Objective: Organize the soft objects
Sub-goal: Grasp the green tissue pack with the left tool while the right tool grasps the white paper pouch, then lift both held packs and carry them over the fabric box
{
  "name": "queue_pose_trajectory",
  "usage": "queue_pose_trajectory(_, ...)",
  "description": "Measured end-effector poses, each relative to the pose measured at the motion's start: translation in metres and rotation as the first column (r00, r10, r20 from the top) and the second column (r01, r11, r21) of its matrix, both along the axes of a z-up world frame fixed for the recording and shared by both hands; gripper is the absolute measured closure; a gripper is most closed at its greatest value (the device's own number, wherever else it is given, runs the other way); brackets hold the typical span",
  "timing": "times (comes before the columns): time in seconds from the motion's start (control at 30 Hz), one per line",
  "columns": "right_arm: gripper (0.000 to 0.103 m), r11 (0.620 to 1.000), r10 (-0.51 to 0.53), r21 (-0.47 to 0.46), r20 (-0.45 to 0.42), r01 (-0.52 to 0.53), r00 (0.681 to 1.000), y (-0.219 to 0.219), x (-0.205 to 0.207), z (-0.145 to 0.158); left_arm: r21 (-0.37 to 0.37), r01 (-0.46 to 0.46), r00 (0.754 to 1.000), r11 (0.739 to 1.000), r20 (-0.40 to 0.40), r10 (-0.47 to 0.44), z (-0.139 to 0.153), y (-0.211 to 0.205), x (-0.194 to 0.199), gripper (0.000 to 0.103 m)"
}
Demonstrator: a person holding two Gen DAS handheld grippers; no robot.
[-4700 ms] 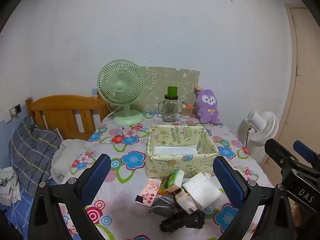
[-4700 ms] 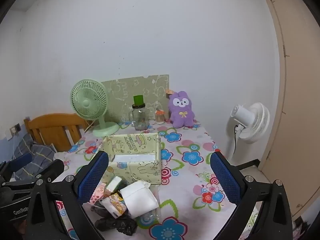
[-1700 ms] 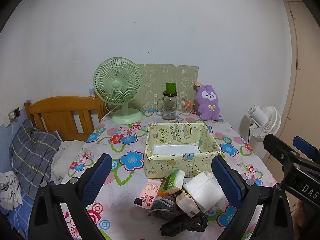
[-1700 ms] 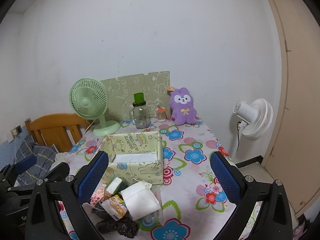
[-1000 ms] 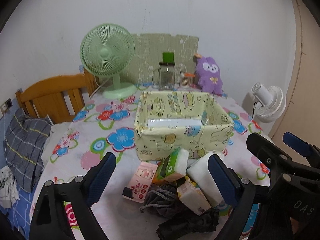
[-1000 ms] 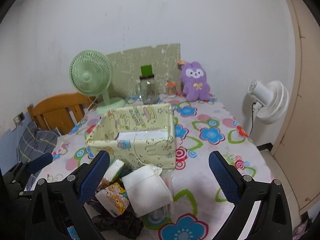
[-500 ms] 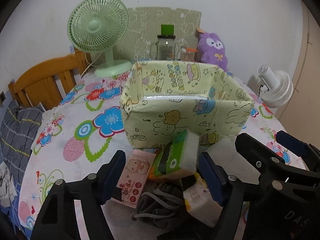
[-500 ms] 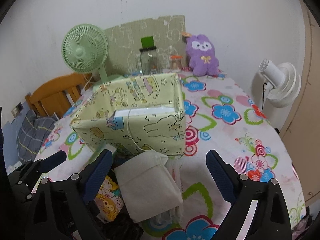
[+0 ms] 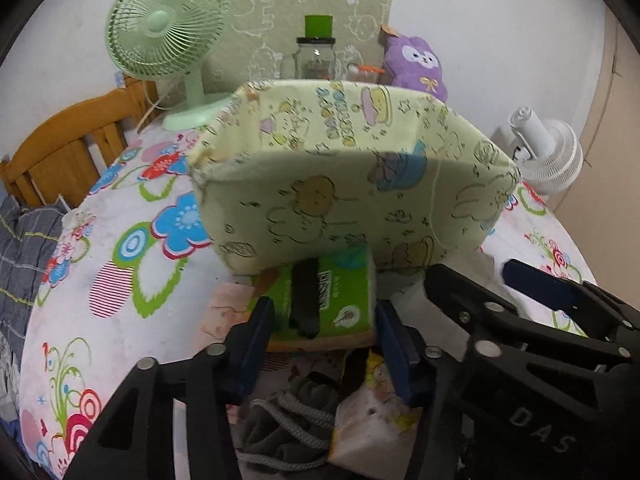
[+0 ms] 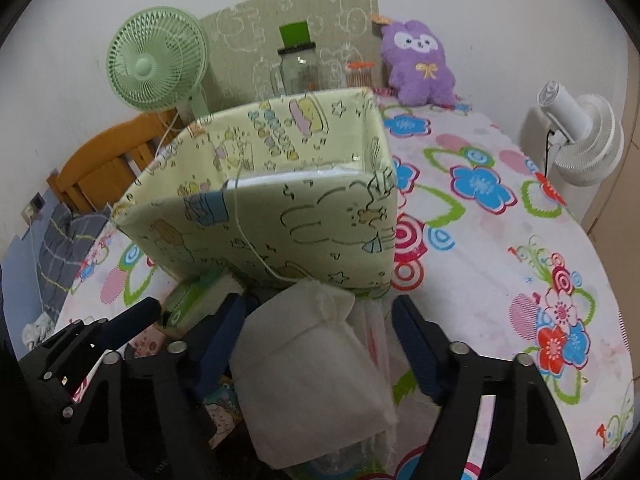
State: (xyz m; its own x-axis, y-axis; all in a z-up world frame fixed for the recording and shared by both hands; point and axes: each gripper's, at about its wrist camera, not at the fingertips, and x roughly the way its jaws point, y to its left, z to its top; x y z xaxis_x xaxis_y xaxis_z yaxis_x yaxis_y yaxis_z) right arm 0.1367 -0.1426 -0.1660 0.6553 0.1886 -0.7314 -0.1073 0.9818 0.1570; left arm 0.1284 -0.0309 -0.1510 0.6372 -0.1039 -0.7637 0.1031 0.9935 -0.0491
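The left tongs (image 9: 322,334), jaws just closing, bracket the green tissue pack (image 9: 328,300) without clearly pinching it; it could squirt out or drag its neighbours. The right tongs (image 10: 316,344), also closing, straddle the white fabric pouch (image 10: 308,380), not yet gripping. Both lie on the table (image 10: 500,272) against the yellow fabric bin (image 10: 272,216).

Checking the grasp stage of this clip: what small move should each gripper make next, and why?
Probably finish closing: the left gripper, jaws just closing, brackets the green tissue pack; the right gripper brackets the white pouch with a gap on its right.
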Motion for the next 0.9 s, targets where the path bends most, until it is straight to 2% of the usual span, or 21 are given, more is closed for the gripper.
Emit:
queue_pose_trajectory(0.23, 0.065, 1.000, 0.008, -0.007, -0.022, -0.008, 1.000, 0.003, 0.002, -0.007, 0.008, 0.029, 1.000, 1.000, -0.008, -0.029, -0.003, -0.007, -0.001, 0.066)
queue_pose_trajectory(0.37, 0.075, 1.000, 0.014, -0.010, -0.020, -0.014, 1.000, 0.003, 0.001, -0.005, 0.004, 0.037, 0.999, 0.999, -0.006, -0.037, -0.003, -0.008, -0.002, 0.072)
queue_pose_trajectory(0.53, 0.080, 1.000, 0.015, -0.015, -0.012, -0.016, 1.000, 0.003, -0.002, -0.002, 0.009, 0.041, 0.999, 0.999, 0.003, -0.041, 0.001, -0.009, -0.005, 0.081)
queue_pose_trajectory(0.9, 0.082, 1.000, 0.014, -0.020, 0.040, -0.013, 0.999, 0.005, -0.016, 0.020, -0.014, 0.042, 0.998, 0.999, 0.049, -0.042, 0.021, -0.005, -0.014, 0.088)
